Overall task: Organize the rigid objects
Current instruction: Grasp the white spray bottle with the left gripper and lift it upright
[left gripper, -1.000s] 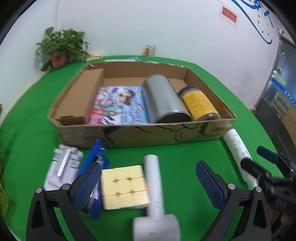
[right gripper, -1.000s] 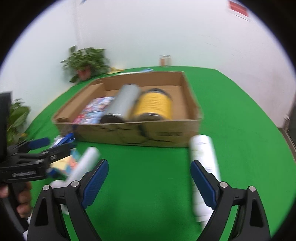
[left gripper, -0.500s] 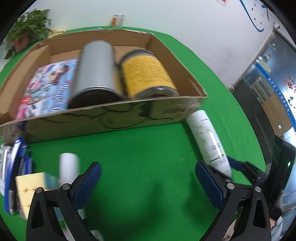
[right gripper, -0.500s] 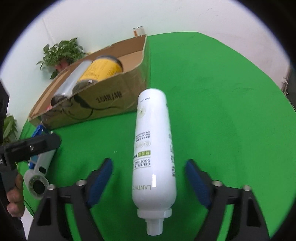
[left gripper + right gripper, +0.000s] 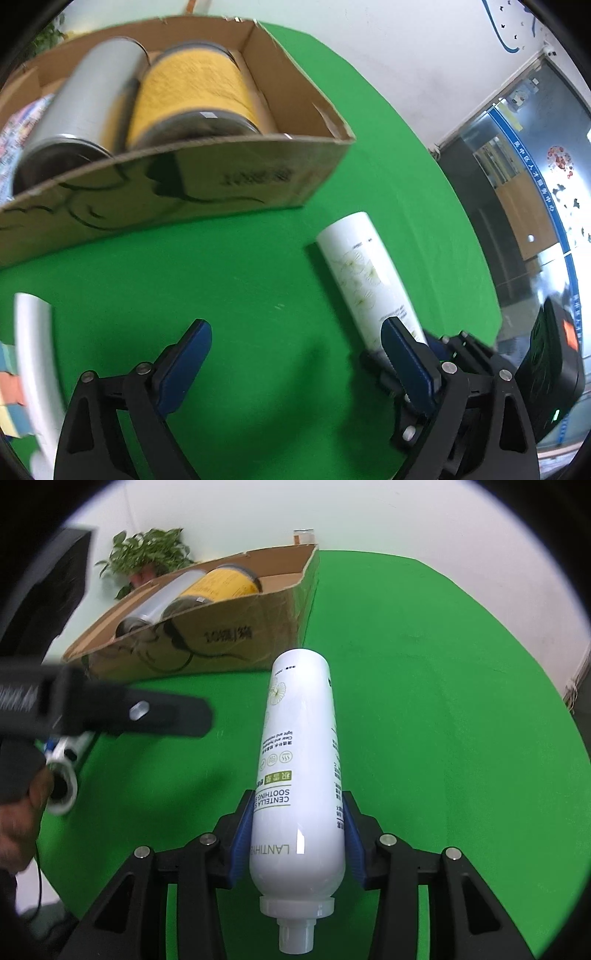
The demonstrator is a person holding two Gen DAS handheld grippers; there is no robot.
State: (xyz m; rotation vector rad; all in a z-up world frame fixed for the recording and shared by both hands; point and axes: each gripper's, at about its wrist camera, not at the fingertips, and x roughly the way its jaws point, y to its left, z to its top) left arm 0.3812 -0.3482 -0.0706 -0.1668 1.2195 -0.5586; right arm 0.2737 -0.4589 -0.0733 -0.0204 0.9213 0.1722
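Green table (image 5: 424, 664), cardboard box (image 5: 229, 627) beyond; white bottle (image 5: 299, 775) lying flat between closing right gripper (image 5: 297, 834) pads near cap end; left gripper (image 5: 295, 362) empty, narrowing slightly; advised squeezing squarely before lifting boxward.

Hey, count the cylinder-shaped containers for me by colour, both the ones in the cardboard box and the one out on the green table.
Grey canister, in the box: 1
Yellow canister, in the box: 1
White bottle, on the table: 1
Total: 3
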